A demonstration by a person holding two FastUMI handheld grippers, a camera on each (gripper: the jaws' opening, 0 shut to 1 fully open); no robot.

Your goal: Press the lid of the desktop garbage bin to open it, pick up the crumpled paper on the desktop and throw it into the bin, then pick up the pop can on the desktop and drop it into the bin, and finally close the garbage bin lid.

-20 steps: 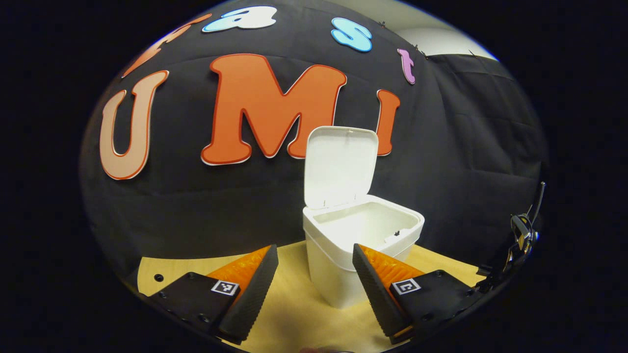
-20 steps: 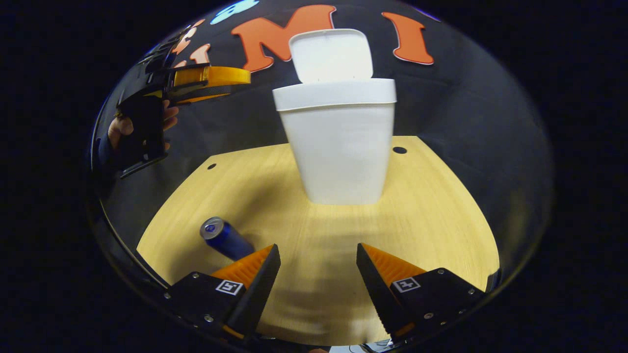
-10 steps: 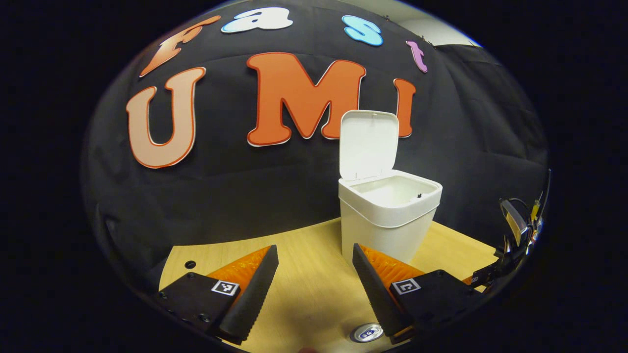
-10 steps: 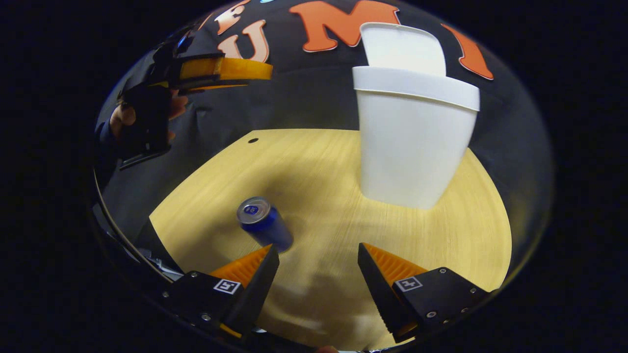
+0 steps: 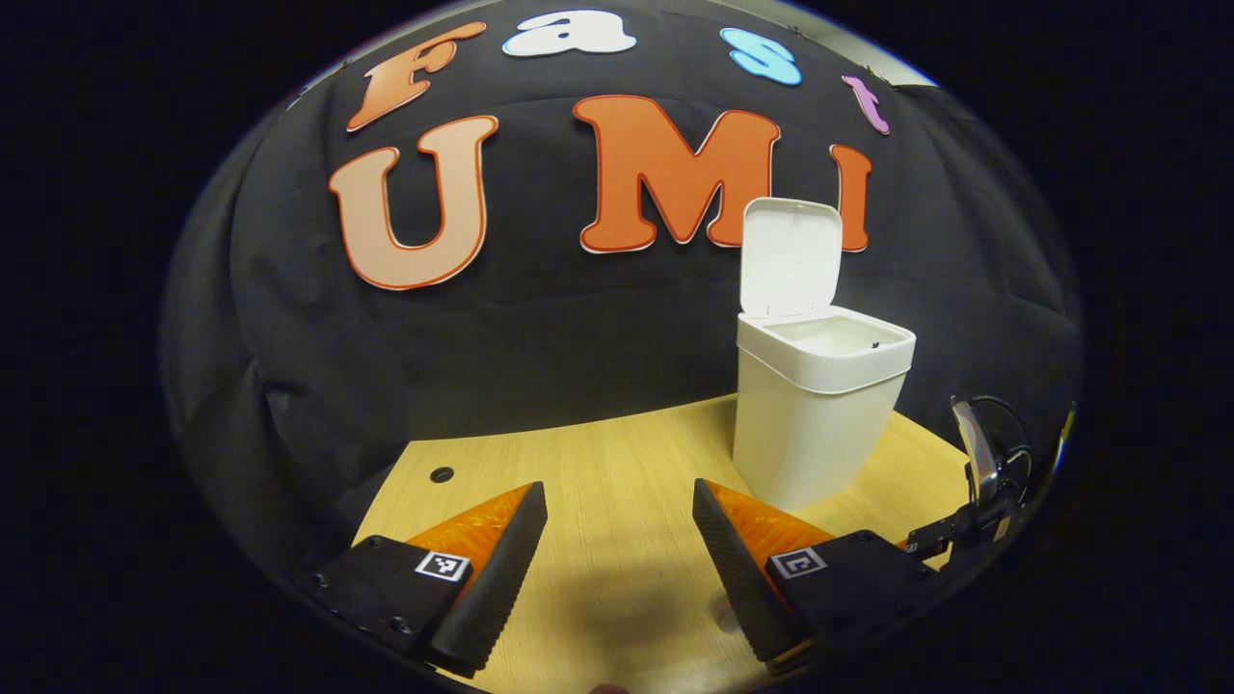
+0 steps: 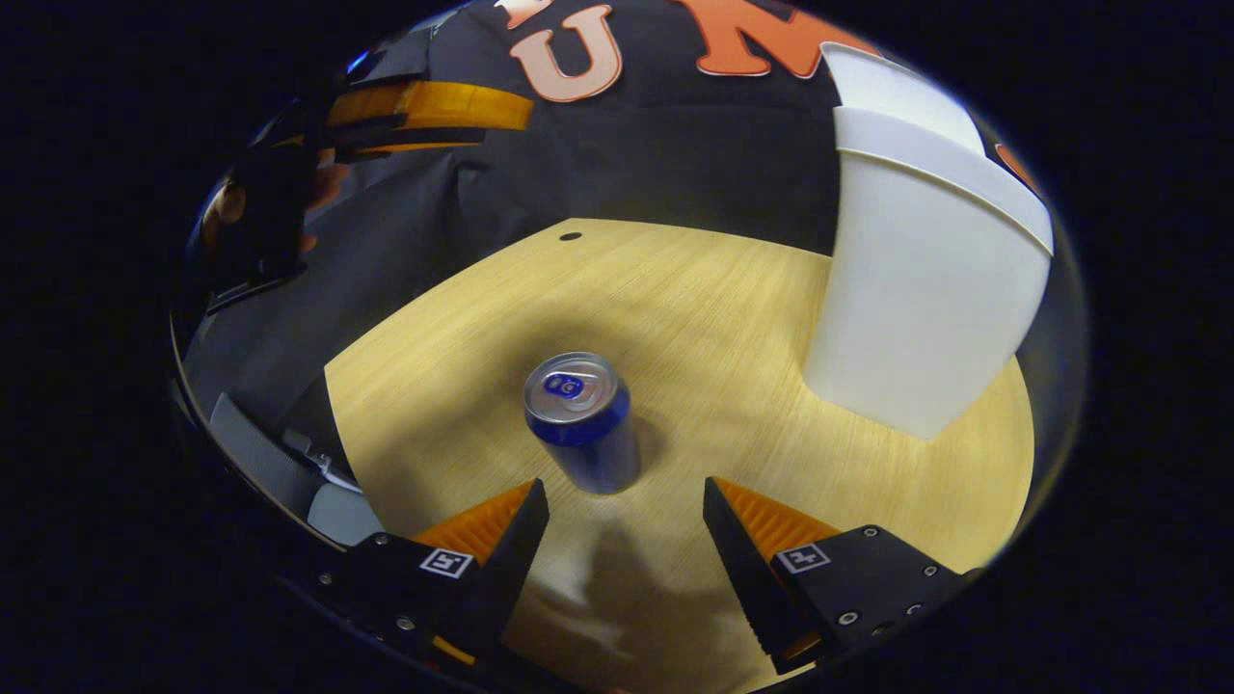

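Observation:
A white bin (image 5: 818, 414) stands on the wooden desktop (image 5: 617, 501) to the right, its lid (image 5: 789, 256) tipped up and open. In the right gripper view the bin (image 6: 925, 289) fills the right side. A blue pop can (image 6: 582, 421) stands upright on the desktop, just ahead of my right gripper (image 6: 627, 540), which is open and empty with the can centred between the lines of its fingers. My left gripper (image 5: 619, 554) is open and empty, held above the desktop left of the bin. It appears from the side, with the hand holding it, as the left gripper (image 6: 424, 111) high at the upper left.
The desktop (image 6: 733, 318) has a small round hole (image 6: 570, 236) near its far edge, seen as a hole (image 5: 442, 474) in the left gripper view. Black cloth closes the back. Part of the right gripper and its cable (image 5: 983, 482) sits at the right edge.
My right gripper swung left, bringing the can from the lower left to centre ahead of its fingers. My left gripper drew back and left, so the bin looks smaller and farther right.

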